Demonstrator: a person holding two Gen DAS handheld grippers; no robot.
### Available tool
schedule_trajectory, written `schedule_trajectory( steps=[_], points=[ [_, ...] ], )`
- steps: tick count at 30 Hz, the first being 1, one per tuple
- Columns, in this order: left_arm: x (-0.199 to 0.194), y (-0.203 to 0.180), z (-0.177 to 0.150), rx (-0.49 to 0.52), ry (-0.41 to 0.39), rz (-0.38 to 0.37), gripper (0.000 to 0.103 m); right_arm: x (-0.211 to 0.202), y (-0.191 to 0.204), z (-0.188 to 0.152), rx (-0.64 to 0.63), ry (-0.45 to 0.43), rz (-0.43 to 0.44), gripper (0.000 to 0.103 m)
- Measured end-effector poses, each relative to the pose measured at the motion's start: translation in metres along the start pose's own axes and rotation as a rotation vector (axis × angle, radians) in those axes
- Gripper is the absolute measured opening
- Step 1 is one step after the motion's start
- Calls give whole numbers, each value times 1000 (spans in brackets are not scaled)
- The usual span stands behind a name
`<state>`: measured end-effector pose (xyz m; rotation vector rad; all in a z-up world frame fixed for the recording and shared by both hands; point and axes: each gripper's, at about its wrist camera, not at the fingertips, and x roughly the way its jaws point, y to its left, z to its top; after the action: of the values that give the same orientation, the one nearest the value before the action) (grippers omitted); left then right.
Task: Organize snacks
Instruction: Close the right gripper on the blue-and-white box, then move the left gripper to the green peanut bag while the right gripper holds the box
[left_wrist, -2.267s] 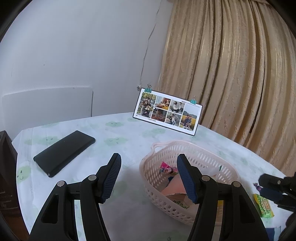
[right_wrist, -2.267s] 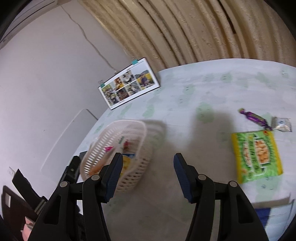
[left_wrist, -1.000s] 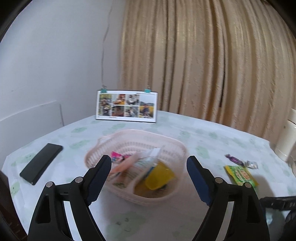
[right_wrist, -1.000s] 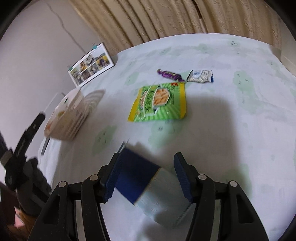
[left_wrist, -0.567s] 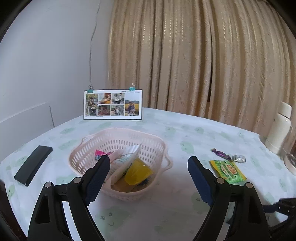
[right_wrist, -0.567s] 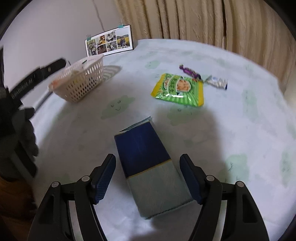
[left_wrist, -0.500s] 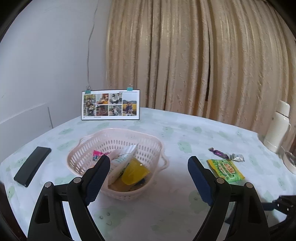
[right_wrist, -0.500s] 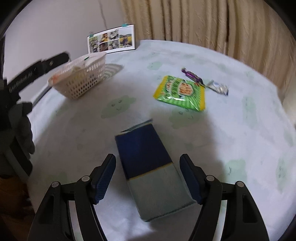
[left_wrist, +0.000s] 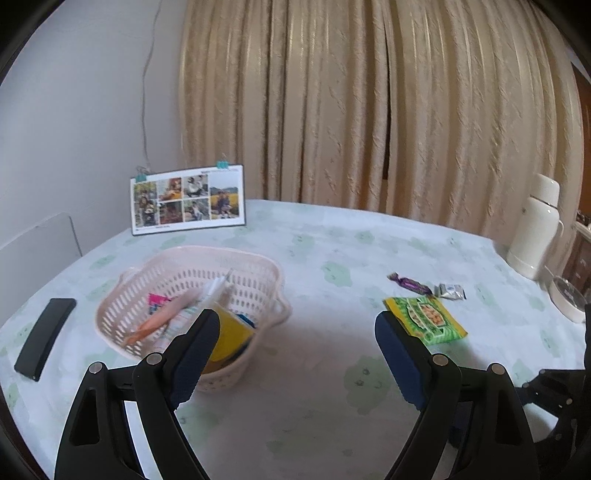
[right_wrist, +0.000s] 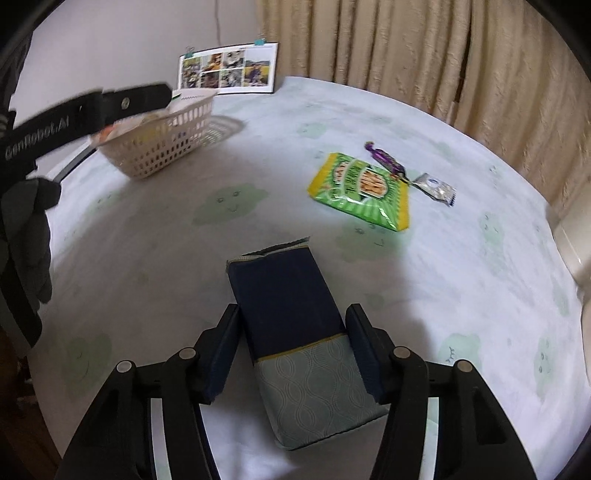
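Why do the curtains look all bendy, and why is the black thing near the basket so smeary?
Left wrist view: the fisheye lens bows the curtains toward the edges. Right wrist view: the black thing is the left gripper, smeared by blur beside the basket; the blue packet between the right gripper fingers looks sharp.

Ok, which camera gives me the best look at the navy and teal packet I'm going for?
The right wrist view: the navy and teal packet lies flat, filling the centre, between the open fingers of the right gripper, which bracket it. The left wrist view shows almost nothing of it; only the right gripper's black frame at the lower right edge.
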<state>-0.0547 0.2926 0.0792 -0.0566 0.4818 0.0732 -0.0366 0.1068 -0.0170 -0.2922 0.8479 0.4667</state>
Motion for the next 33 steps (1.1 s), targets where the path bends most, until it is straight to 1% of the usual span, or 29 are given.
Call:
schedule_trajectory(
  steps=[3,8,14,22,29,33],
  points=[
    [6,-7,-1,20,18,-13,86,1,-10,2,41,-3,-8,54],
    [12,-16,-5,31,41,-34,86,6,-19,7,75,0,-26,54],
    [17,-22,-7,55,60,-50,86,18,-38,24,149,-1,-36,54],
    [24,-24,-6,69,79,-59,86,38,-75,43,281,-7,-50,48],
    [39,-41,1,117,95,-87,86,39,-88,40,298,-11,-105,47],
    [57,-57,11,153,115,-147,86,35,-98,35,320,-7,-126,47]
  ],
)
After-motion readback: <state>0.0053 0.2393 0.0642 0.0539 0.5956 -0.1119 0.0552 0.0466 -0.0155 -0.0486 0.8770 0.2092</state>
